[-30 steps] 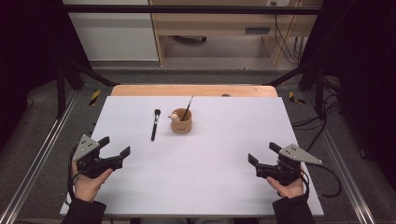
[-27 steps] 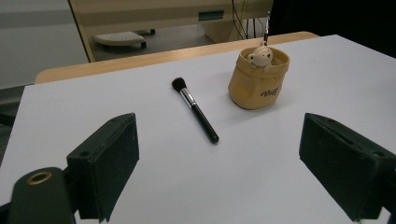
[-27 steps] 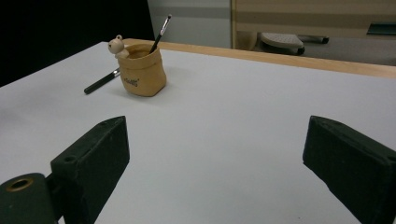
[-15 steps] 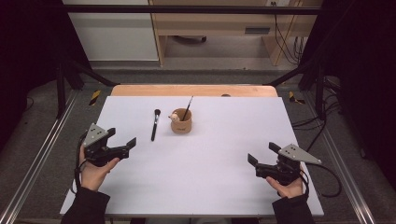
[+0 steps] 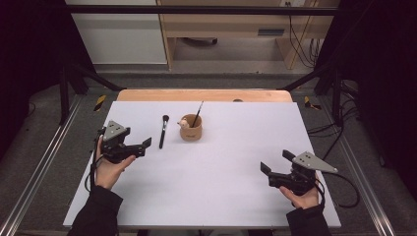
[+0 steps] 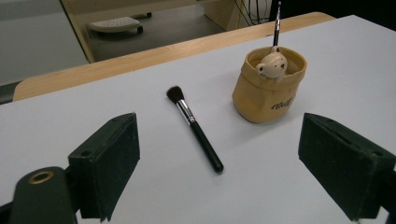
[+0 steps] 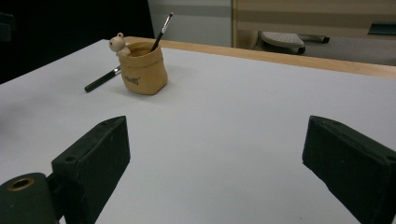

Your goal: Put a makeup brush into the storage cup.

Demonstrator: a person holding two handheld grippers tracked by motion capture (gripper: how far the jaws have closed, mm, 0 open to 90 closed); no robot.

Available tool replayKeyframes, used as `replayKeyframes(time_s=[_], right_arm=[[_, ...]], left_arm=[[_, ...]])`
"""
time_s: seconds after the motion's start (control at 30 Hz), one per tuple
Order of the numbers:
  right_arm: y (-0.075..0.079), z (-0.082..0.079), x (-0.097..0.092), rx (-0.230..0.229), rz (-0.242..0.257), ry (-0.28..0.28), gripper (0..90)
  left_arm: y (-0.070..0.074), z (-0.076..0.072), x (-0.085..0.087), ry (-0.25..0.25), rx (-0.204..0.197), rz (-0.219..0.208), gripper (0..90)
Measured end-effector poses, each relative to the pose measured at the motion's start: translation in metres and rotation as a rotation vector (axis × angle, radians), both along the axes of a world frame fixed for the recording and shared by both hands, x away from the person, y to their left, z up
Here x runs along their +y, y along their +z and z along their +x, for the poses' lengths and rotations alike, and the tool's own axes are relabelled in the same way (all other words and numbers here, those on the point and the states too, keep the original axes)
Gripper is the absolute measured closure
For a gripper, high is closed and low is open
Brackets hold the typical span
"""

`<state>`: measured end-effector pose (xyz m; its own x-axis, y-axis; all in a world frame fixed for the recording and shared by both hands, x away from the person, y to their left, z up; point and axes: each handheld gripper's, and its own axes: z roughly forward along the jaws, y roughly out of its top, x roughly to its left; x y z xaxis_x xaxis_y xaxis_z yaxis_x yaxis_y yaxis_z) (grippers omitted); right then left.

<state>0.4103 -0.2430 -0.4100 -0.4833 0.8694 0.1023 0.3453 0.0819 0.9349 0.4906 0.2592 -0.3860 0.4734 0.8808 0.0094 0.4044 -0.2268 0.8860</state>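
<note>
**Ana:** White counter (image 5: 211, 182) with a wooden strip along the far edge, dark room all around. What is the left claw (image 6: 219, 154) after?

**Ben:** My guess is the makeup brush (image 6: 194, 128). It lies flat on the counter just beside the tan cup (image 6: 270, 91), apart from it, bristles pointing away from the person. In the left gripper view it sits between the two jaws, a little farther out, and the jaws stand wide apart with nothing in them.

**Ana:** And the right claw (image 5: 273, 169)?

**Ben:** Spread as well, empty, near the person's edge and well apart from everything.

**Ana:** How will the brush handle?

**Ben:** Light and stiff, I'd judge. The black handle looks smooth and round, so it could roll or slip under the pads. The bristles are soft; squeezing them gives no hold.

**Ana:** So where to pinch?

**Ben:** Across the handle near its middle, below the shiny metal collar. The cup already holds a thin brush (image 5: 197, 113) leaning on its rim, next to a small bear figure (image 6: 273, 65).
</note>
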Motion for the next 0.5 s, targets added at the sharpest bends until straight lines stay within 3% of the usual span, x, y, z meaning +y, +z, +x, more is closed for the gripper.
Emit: replayKeyframes(time_s=[0.5], right_arm=[[-0.001, 0.001, 0.003, 0.002, -0.008, 0.005, 8.1]], left_arm=[[-0.002, 0.031, -0.017, -0.009, 0.056, 0.063, 12.3]])
